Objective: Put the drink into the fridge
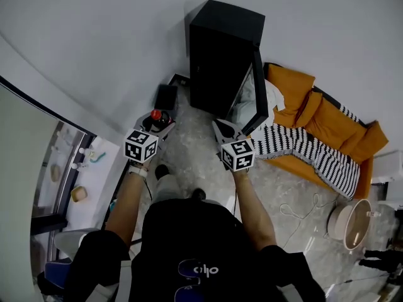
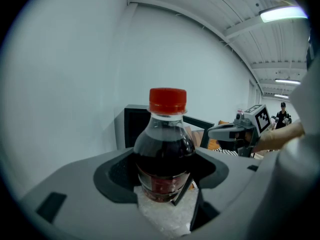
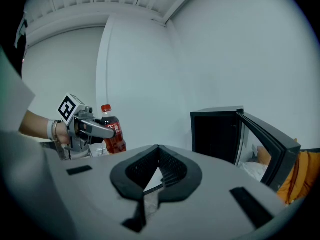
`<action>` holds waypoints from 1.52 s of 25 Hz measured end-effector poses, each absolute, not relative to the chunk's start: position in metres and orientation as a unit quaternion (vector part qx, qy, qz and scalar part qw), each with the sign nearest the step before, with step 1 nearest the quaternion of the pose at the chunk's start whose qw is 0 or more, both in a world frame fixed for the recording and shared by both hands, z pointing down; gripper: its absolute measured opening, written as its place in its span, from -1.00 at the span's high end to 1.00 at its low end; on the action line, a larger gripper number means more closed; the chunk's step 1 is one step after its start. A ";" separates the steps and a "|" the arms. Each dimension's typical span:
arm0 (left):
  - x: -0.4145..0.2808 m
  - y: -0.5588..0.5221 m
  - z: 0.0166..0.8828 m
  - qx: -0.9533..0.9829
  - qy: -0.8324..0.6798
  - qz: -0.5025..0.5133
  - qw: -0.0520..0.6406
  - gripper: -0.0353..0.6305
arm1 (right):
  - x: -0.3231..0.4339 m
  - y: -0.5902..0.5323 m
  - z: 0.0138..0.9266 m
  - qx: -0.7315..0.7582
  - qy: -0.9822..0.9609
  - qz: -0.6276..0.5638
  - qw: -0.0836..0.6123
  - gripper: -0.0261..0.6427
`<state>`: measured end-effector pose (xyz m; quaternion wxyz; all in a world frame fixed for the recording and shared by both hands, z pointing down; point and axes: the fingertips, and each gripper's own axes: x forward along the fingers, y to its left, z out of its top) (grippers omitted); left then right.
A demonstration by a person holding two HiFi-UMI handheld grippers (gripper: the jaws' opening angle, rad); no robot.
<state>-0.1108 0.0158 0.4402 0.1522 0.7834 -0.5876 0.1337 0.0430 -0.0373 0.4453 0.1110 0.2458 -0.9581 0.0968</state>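
A cola bottle (image 2: pixel 164 151) with a red cap stands upright between the jaws of my left gripper (image 2: pixel 165 179), which is shut on its lower body. In the head view the bottle (image 1: pixel 157 116) and left gripper (image 1: pixel 161 123) hover just left of the black fridge (image 1: pixel 223 55), whose door (image 1: pixel 258 96) stands open toward the right. My right gripper (image 1: pixel 224 131) hangs in front of the fridge opening, shut and holding nothing. The right gripper view shows its pads (image 3: pixel 167 166) meeting, the bottle (image 3: pixel 113 134) at the left and the open fridge (image 3: pixel 216 134) at the right.
An orange sofa (image 1: pixel 327 121) with a striped black-and-white blanket (image 1: pixel 302 145) lies right of the fridge, close behind the open door. A round tub (image 1: pixel 351 224) and a loose cable (image 1: pixel 295 212) are on the floor at right. A glass partition (image 1: pixel 69 168) runs along the left.
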 end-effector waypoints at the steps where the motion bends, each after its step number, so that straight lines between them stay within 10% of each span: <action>1: -0.111 0.011 0.441 0.785 -0.585 0.134 0.151 -0.02 | 0.042 -0.041 0.446 0.248 -0.958 0.097 0.111 0.90; 38: -0.184 -0.323 0.474 0.919 -0.330 0.179 0.120 -0.02 | -0.041 -0.305 0.464 0.494 -0.849 0.144 0.116 0.90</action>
